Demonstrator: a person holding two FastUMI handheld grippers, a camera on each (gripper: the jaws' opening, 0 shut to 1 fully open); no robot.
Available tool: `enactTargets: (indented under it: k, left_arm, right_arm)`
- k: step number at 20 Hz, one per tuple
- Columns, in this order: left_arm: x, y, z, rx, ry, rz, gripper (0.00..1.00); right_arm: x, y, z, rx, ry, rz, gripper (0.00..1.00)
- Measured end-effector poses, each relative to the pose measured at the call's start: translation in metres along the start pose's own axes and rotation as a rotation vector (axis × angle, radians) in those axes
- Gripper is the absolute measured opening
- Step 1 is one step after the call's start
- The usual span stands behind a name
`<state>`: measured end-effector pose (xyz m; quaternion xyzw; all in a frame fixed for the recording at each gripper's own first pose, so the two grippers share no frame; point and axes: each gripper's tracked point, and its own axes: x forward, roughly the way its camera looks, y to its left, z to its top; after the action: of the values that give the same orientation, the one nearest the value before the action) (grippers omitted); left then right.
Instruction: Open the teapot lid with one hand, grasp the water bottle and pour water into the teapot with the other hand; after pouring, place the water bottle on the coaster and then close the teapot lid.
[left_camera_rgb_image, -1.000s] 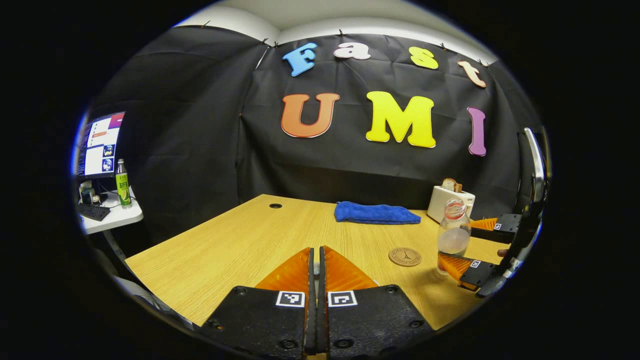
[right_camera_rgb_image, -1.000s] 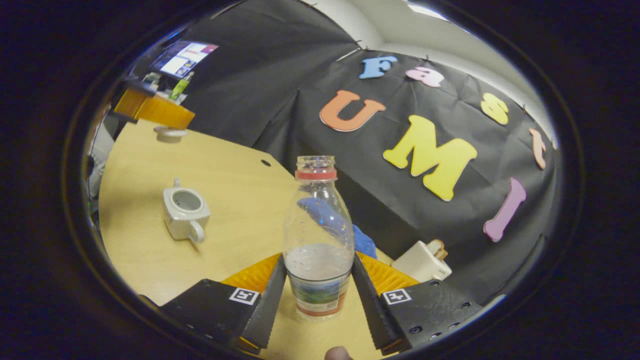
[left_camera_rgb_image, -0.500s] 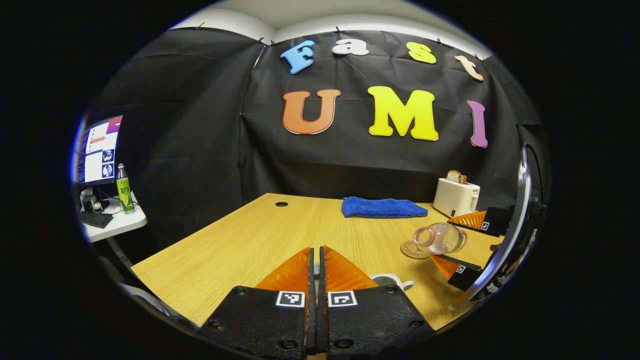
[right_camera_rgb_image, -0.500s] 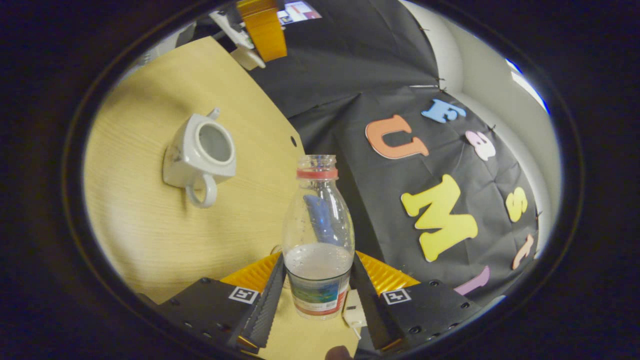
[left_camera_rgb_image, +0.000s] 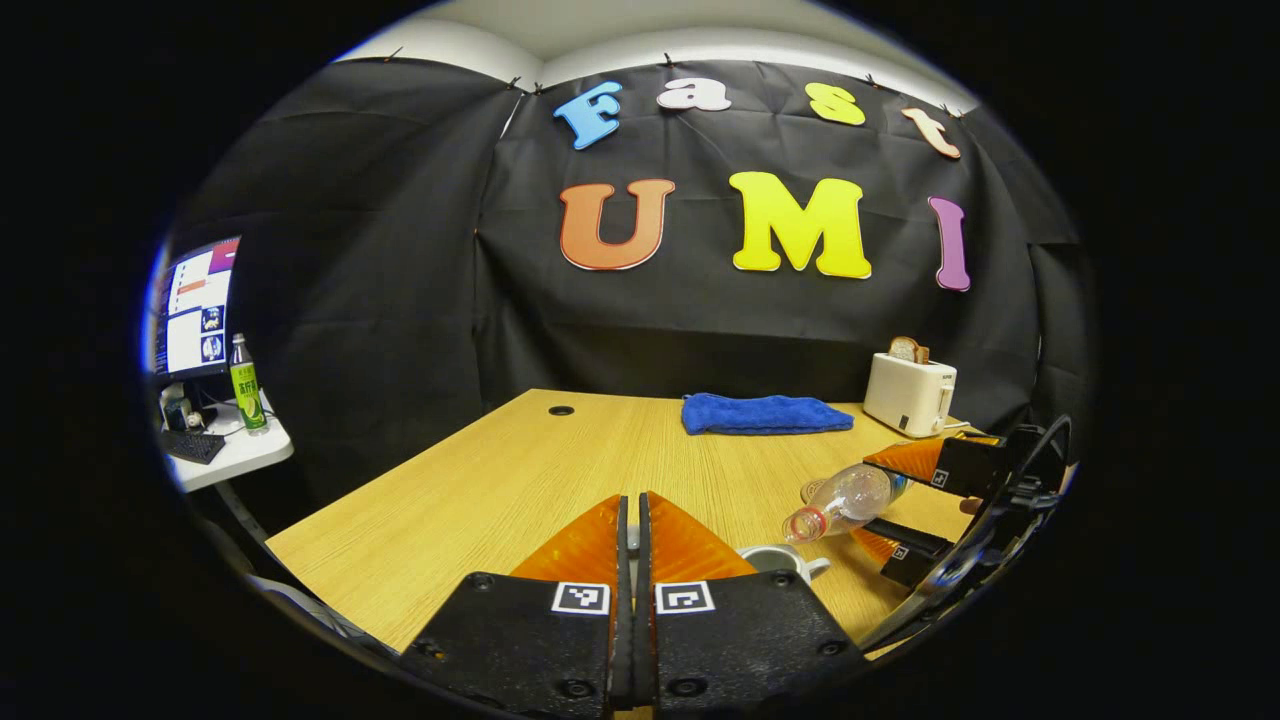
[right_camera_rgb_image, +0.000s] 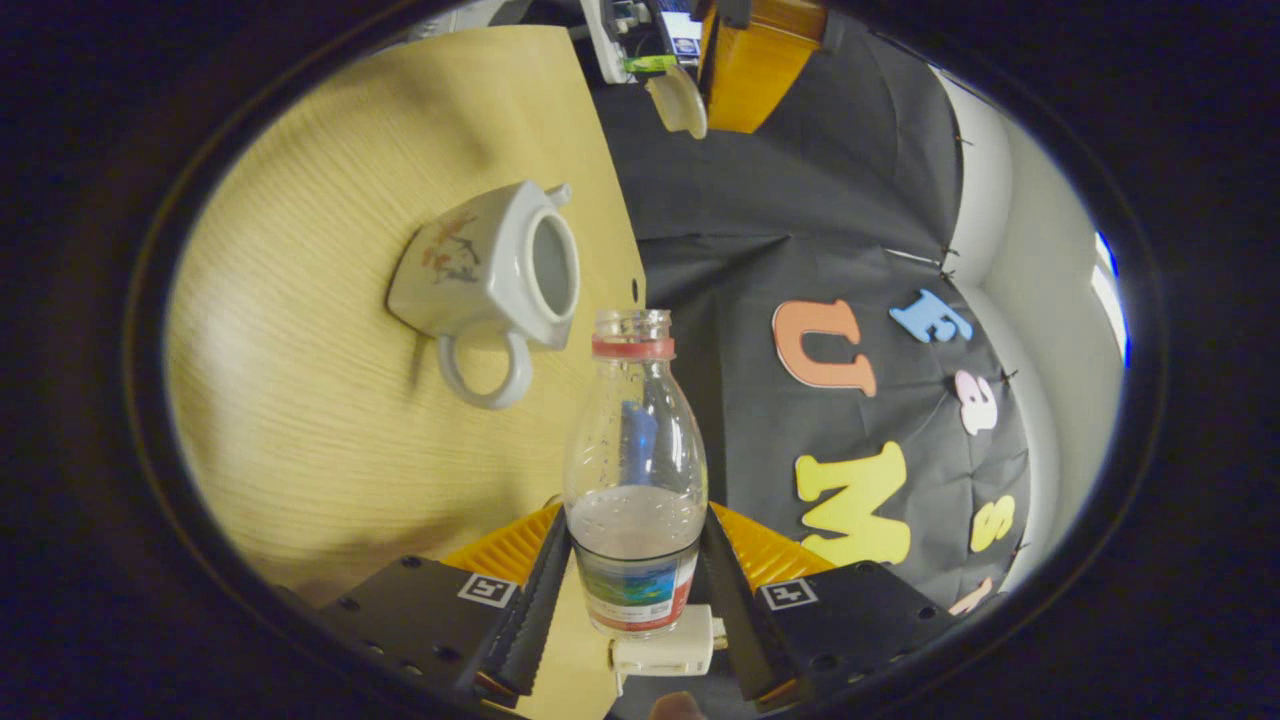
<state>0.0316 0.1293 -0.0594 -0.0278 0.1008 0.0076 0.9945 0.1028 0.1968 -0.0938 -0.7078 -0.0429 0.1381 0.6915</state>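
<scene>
Clear plastic, capless and ringed in red at the neck, the water bottle (right_camera_rgb_image: 636, 470) sits clamped between the two fingers of the right gripper (right_camera_rgb_image: 636, 560), which press on its labelled lower body from either side. In the right gripper view a little water rests low in the bottle, and its open mouth lies just beside the round opening of the white ceramic teapot (right_camera_rgb_image: 490, 275), which stands lidless on the light wooden table (right_camera_rgb_image: 300, 430), handle toward the gripper. Ahead of the bottle, the left gripper (right_camera_rgb_image: 745, 65) hangs above the table with a small white lid (right_camera_rgb_image: 678, 100) at its tip. In the left gripper view, that gripper's (left_camera_rgb_image: 630, 555) fingers are pressed close together; what they pinch is barely visible there, though it appears to be the lid's knob. To its right, the bottle (left_camera_rgb_image: 845, 497) lies tipped nearly flat, mouth down over the teapot's (left_camera_rgb_image: 785, 560) rim. Beyond lie a folded blue cloth (left_camera_rgb_image: 765, 413) and a white toaster (left_camera_rgb_image: 908, 392).
</scene>
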Motion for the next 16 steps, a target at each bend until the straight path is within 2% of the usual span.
enactTargets:
  k: [7,16]
  left_arm:
    - [-0.004,0.005,0.006,-0.009,-0.012,0.007,0.03]
    - [-0.007,0.007,0.009,-0.008,-0.021,0.007,0.03]
  right_arm:
    - [-0.004,-0.014,0.014,-0.205,-0.054,-0.065,0.73]
    - [-0.003,-0.027,0.020,-0.340,-0.066,-0.109,0.73]
